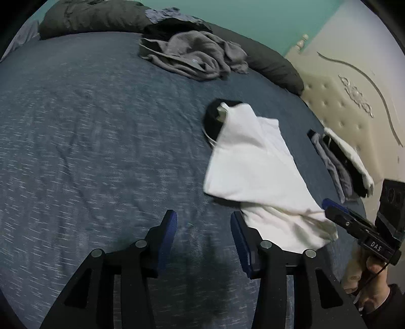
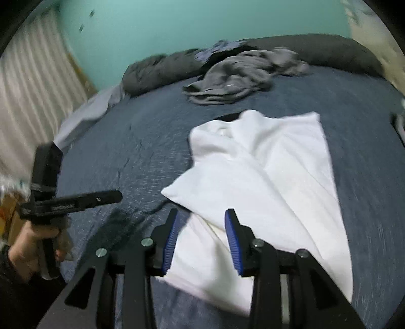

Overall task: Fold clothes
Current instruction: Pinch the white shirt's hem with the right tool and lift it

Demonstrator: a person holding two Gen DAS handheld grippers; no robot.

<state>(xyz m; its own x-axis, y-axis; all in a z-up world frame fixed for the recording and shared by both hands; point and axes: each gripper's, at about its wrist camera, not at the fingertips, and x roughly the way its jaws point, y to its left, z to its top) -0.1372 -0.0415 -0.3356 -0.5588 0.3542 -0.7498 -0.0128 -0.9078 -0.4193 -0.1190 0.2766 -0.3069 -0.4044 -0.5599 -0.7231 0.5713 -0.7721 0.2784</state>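
Both your grippers hover with jaws spread, white garment half-folded on the bed.

Blue bedspread (image 1: 88,126) fills both views. White garment (image 2: 265,172) lies mid-bed, one side folded over, over something black at its far end. Grey clothes pile (image 1: 195,55) sits near the dark pillows (image 1: 93,17); small folded stack (image 1: 341,162) by the headboard. Left gripper (image 1: 203,220) wide, above bare bedspread just beside the garment's edge. Right gripper (image 2: 201,217) wide, over the garment's near end, gripping nothing.

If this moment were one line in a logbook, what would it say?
task: fold clothes | white shirt partly folded on bed | left gripper open, empty | right gripper open over shirt | grey clothes waiting
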